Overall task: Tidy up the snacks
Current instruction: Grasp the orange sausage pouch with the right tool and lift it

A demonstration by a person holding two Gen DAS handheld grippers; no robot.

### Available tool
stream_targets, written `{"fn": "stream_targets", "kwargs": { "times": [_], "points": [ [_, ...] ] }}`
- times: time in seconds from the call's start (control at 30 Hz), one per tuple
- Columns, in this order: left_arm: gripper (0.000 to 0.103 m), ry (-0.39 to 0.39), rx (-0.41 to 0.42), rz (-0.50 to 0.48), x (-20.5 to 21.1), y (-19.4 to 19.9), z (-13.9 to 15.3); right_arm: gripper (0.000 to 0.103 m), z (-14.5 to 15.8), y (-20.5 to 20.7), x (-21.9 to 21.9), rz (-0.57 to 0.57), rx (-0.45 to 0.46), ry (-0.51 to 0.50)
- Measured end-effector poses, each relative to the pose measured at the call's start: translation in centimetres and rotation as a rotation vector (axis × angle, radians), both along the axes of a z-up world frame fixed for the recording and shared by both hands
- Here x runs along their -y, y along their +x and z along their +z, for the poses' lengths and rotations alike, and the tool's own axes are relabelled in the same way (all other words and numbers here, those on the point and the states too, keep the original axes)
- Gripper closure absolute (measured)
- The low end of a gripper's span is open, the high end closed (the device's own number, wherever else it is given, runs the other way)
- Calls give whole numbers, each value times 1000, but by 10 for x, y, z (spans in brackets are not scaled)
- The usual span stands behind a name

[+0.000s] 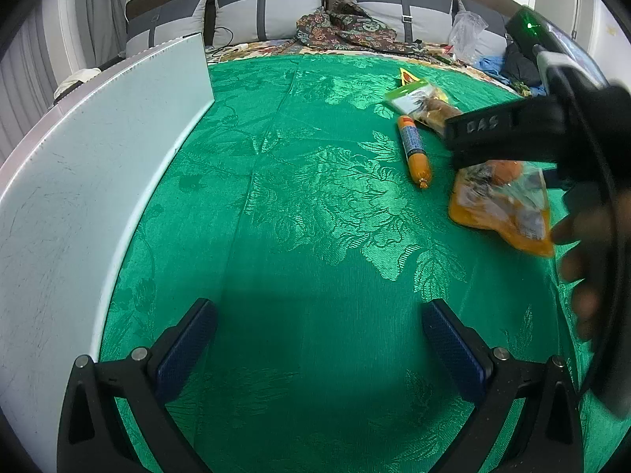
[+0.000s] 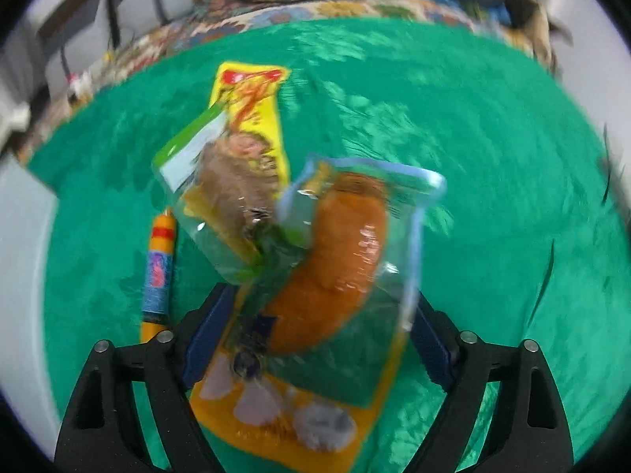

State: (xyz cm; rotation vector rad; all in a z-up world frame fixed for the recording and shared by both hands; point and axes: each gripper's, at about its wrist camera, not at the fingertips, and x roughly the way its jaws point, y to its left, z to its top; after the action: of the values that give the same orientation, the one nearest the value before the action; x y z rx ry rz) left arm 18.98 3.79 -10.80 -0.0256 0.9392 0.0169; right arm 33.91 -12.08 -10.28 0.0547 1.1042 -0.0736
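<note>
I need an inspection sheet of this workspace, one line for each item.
Surface: green patterned cloth on a bed.
Job's things: orange-backed pouch between the right tongs; sausage stick; green-topped pouch; yellow packet under it.
Clutter: white board at the cloth's left edge; patterned fabric, plastic bag behind.
Grippers: left tongs open, empty; right tongs open, not pressing the pouch.
Cables: dark cable near the pillows.
Surroundings: bedroom, headboard, curtain.

Left gripper [image 1: 319, 339] open over green cloth [image 1: 299, 205]; sausage stick [image 1: 414, 149] near orange packet [image 1: 501, 209]; white board [image 1: 90, 165] left.
</note>
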Motion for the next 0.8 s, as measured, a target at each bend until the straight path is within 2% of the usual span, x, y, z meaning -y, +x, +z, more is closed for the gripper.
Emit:
{"fn": "stream_targets", "kwargs": {
  "times": [0.07,0.17,0.23,0.37,0.43,0.57,0.63,0.8],
  "points": [
    [0,0,0,0,0,0,0,10,0,-10,-1,44,82,-7],
    [0,0,0,-1,0,1,0,11,0,-23,12,172,137,-7],
    [0,0,0,0,0,1,-1,16,1,-33,26,218,139,-22],
    [0,0,0,0,0,1,0,15,2,-61,71,215,128,-34],
    [0,0,0,0,0,1,0,15,2,-81,97,232,141,-39],
    [0,0,0,0,0,0,0,14,-2,-116,123,265,184,-57],
    [0,0,0,0,0,0,-1,12,-4,-134,146,266,214,-26],
    [0,0,0,0,0,0,-1,12,-7,-137,162,264,216,9]
  ]
}}
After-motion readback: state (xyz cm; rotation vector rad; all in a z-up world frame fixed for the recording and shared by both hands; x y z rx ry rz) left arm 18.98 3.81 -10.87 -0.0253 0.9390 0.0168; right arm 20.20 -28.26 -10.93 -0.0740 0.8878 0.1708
